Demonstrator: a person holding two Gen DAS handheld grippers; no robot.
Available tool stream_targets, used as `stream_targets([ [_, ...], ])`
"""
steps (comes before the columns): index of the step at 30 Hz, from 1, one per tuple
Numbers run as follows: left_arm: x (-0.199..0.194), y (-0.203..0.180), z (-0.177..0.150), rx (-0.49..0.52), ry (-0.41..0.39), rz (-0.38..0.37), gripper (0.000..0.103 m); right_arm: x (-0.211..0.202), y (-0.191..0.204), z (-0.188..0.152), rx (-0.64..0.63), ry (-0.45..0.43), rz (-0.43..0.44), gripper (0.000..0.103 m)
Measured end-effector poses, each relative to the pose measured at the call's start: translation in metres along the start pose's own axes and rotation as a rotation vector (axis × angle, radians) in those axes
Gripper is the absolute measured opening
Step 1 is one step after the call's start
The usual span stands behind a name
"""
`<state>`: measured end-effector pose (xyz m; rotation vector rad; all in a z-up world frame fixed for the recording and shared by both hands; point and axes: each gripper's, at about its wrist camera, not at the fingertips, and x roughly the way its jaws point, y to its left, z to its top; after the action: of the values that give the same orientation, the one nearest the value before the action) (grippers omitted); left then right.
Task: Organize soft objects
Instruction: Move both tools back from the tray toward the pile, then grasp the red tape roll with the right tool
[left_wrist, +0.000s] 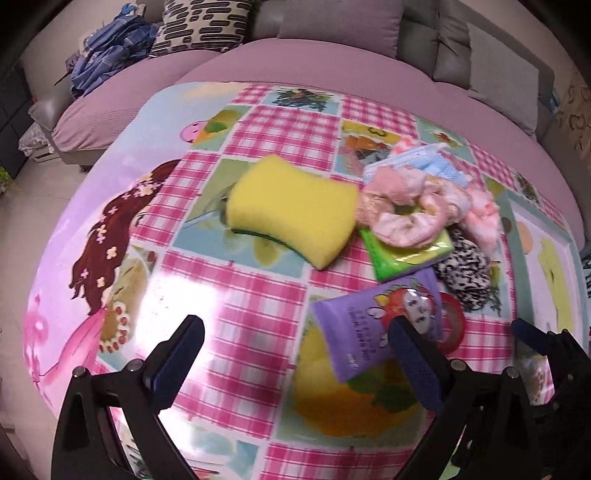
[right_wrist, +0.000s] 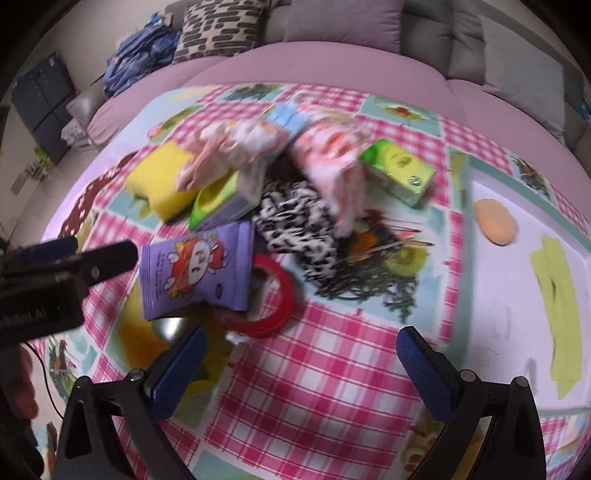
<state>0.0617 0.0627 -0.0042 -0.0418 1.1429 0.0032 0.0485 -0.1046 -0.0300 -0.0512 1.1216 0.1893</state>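
Left gripper (left_wrist: 295, 354): its jaws are spread wide and nothing is held between them; it is poised above the pink-checked tablecloth (left_wrist: 258, 295).
Right gripper (right_wrist: 301, 365): its jaws are likewise spread wide and empty, poised over bare checked cloth.
Yellow sponge (left_wrist: 291, 210): it is laid flat on the cloth, well ahead of the left gripper and slightly left of the pile; a dark green underside is seen at its edge.
Purple packet (left_wrist: 373, 325): it is found nearest to the left gripper, just beside the right finger (left_wrist: 417, 365), which partly overlaps it in the left wrist view. In the right wrist view it lies ahead and left of the right gripper, over a red ring (right_wrist: 277, 295).
Pink scrunchies (left_wrist: 413, 206): they are heaped on a green tissue pack (left_wrist: 410, 254), touching the sponge's right end.
Black-and-white scrunchie (right_wrist: 299, 225): it is placed ahead of the right gripper, between the purple packet and the blurred pink cloth.
Second green pack (right_wrist: 399, 170): it is seen lying tilted at the far right of the pile.
Orange puff (right_wrist: 495, 221): it is set apart on the white panel, to the right.
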Motion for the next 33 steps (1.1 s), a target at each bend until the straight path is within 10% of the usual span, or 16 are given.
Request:
stream_targets([
  [11,0.005,0.013,0.001,-0.035,0.010,-0.013,0.099,0.024,0.028,0.006,-0.063,-0.020,0.026,0.101],
  [21,0.006,0.009,0.002,-0.017,0.009,-0.032,0.099,0.025,0.042,0.007,-0.131,-0.048,-0.004,0.057],
  [33,0.008,0.000,0.001,0.032,0.017,-0.066,0.099,0.017,0.024,0.001,-0.123,-0.014,-0.033,0.055],
])
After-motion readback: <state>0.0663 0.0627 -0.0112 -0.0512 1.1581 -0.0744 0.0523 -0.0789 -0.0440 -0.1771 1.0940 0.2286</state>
